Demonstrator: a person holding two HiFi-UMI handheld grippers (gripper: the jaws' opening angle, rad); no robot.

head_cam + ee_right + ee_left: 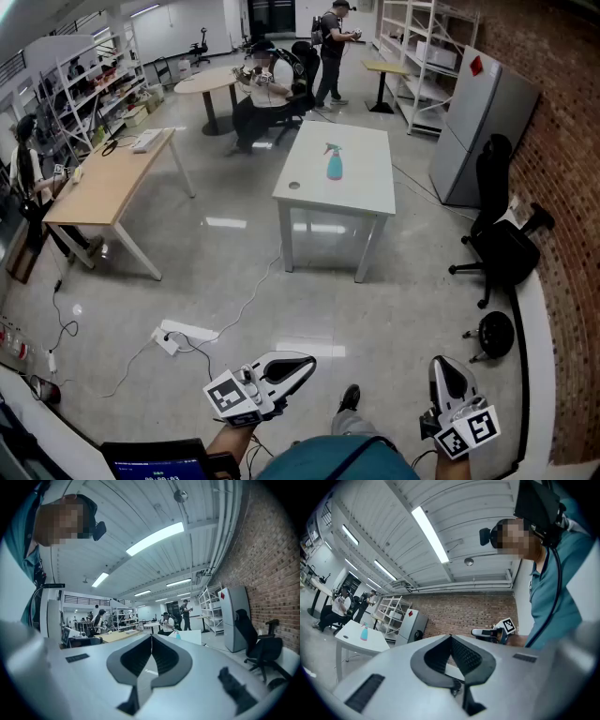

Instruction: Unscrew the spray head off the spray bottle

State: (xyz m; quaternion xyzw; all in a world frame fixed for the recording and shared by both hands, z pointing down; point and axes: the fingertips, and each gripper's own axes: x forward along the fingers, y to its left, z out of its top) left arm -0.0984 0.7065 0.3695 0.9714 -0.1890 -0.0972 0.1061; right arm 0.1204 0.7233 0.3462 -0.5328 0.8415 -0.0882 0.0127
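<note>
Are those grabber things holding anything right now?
No, nothing. The left gripper and the right gripper are both shut and empty. The spray bottle stands far away on the white table.

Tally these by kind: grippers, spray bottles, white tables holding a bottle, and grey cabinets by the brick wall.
2 grippers: left gripper, right gripper
1 spray bottle
1 white table
1 grey cabinet
Total: 5

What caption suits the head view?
Left hand-held gripper and right hand-held gripper, both shut, far from the spray bottle on the white table.
</note>
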